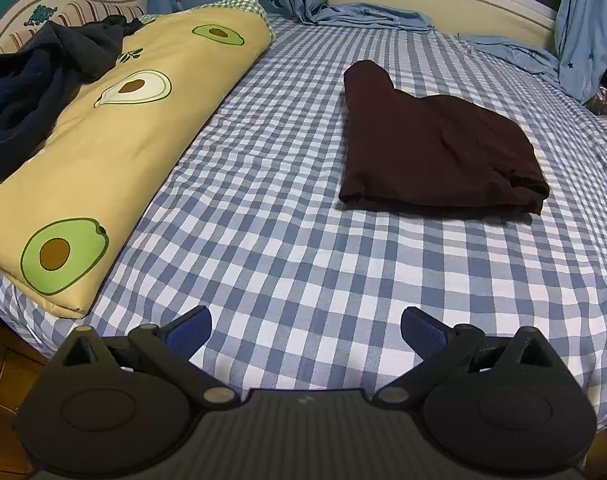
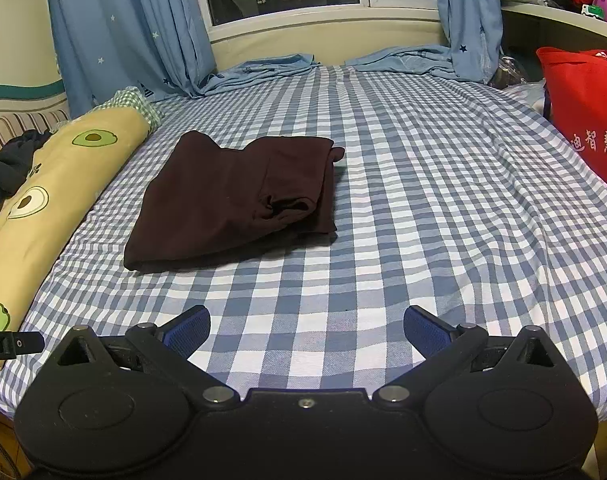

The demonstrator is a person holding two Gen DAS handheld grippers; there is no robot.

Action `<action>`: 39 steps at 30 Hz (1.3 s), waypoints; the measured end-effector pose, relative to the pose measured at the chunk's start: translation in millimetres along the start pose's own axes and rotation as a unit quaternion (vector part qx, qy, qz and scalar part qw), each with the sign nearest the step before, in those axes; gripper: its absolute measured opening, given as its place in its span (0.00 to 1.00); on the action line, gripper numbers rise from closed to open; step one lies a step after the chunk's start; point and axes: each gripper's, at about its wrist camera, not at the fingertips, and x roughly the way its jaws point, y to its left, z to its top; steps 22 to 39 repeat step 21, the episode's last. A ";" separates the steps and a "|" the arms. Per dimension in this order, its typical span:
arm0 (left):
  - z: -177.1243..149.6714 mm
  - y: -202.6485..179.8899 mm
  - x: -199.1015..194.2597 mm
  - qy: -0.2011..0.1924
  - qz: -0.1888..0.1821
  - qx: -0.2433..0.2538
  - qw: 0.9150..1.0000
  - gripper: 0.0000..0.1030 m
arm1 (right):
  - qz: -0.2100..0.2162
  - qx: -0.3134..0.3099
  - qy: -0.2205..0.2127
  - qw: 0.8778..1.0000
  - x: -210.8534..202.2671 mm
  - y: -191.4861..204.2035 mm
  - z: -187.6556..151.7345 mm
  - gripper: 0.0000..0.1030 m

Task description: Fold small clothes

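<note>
Dark maroon garment (image 1: 435, 144) lies folded in a rough rectangle mid-bed on the checked sheet (image 1: 287, 248), well apart from both grippers. Left gripper (image 1: 305, 326) and right gripper (image 2: 306, 325) hang spread wide, empty. One open edge gapes (loosely layered), so a careless pinch there could undo the fold.

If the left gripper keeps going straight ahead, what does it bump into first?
Probably the blue-and-white checked bedsheet itself. The open left gripper points between the avocado-print quilt and the folded dark maroon garment, though depth is unclear.
</note>
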 end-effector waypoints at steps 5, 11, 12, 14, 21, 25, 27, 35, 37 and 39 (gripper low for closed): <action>0.9 3.5 5.6 0.006 0.003 0.000 1.000 0.99 | -0.001 -0.003 0.005 1.000 3.4 4.7 -0.7 1.00; 3.1 6.3 10.0 0.009 0.002 0.000 1.000 0.99 | -0.007 0.000 0.004 1.000 6.1 6.6 -0.8 1.00; 3.6 6.9 11.4 0.009 0.000 0.002 1.000 0.99 | -0.007 0.000 0.005 1.000 6.6 6.7 -0.8 1.00; 4.1 7.1 13.7 0.009 -0.003 0.006 1.000 0.99 | -0.010 0.000 0.006 1.000 7.5 7.2 -0.5 1.00; 8.9 6.4 21.3 0.010 -0.010 0.019 1.000 0.99 | -0.021 0.007 0.006 1.000 8.3 9.7 -0.1 1.00; 8.9 6.4 21.3 0.010 -0.010 0.019 1.000 0.99 | -0.021 0.007 0.006 1.000 8.3 9.7 -0.1 1.00; 8.9 6.4 21.3 0.010 -0.010 0.019 1.000 0.99 | -0.021 0.007 0.006 1.000 8.3 9.7 -0.1 1.00; 8.9 6.4 21.3 0.010 -0.010 0.019 1.000 0.99 | -0.021 0.007 0.006 1.000 8.3 9.7 -0.1 1.00; 8.9 6.4 21.3 0.010 -0.010 0.019 1.000 0.99 | -0.021 0.007 0.006 1.000 8.3 9.7 -0.1 1.00; 8.9 6.4 21.3 0.010 -0.010 0.019 1.000 0.99 | -0.021 0.007 0.006 1.000 8.3 9.7 -0.1 1.00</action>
